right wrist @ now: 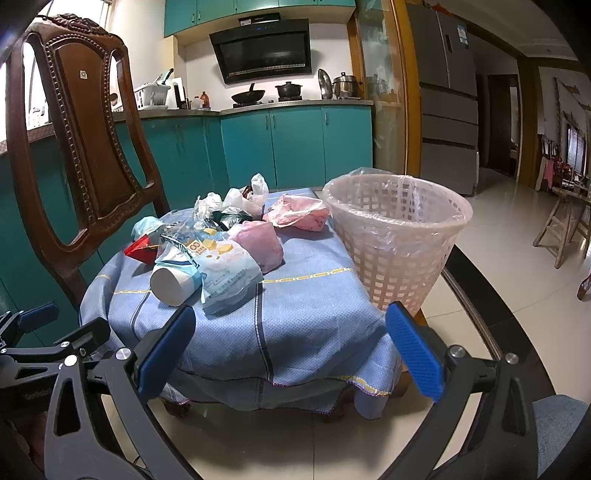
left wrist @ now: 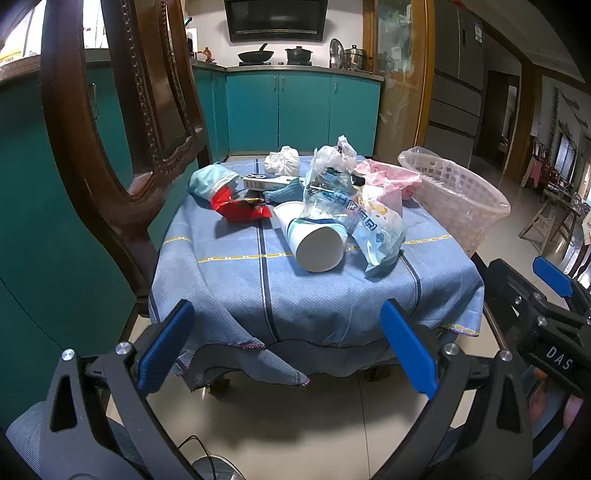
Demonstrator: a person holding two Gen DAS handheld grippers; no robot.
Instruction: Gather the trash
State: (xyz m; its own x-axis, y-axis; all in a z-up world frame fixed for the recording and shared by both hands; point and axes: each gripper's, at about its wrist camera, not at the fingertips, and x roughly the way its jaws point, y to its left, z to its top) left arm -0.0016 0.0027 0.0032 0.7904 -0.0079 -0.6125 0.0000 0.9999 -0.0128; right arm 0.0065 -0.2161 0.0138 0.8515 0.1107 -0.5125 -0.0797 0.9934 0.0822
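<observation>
left gripper [left wrist: 288, 345]: jaws wide apart, bottom of frame
right gripper [right wrist: 290, 349]: spread too, nothing held
paper cup [left wrist: 314, 240]: tipped over, mid-frame
basket [right wrist: 397, 236]: upright, centre-right

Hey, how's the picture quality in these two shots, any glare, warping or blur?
Left wrist view: sharp, black fisheye corners, chair bowed, cup casts a soft shadow. Right wrist view: window blown out, glare on the floor, bin crisp.

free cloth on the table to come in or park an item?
Bare patches: the near edge of the blue tablecloth in front of the tipped paper cup, and the strip between the pink bags and the basket. The middle and far left are crowded with wrappers.
</observation>
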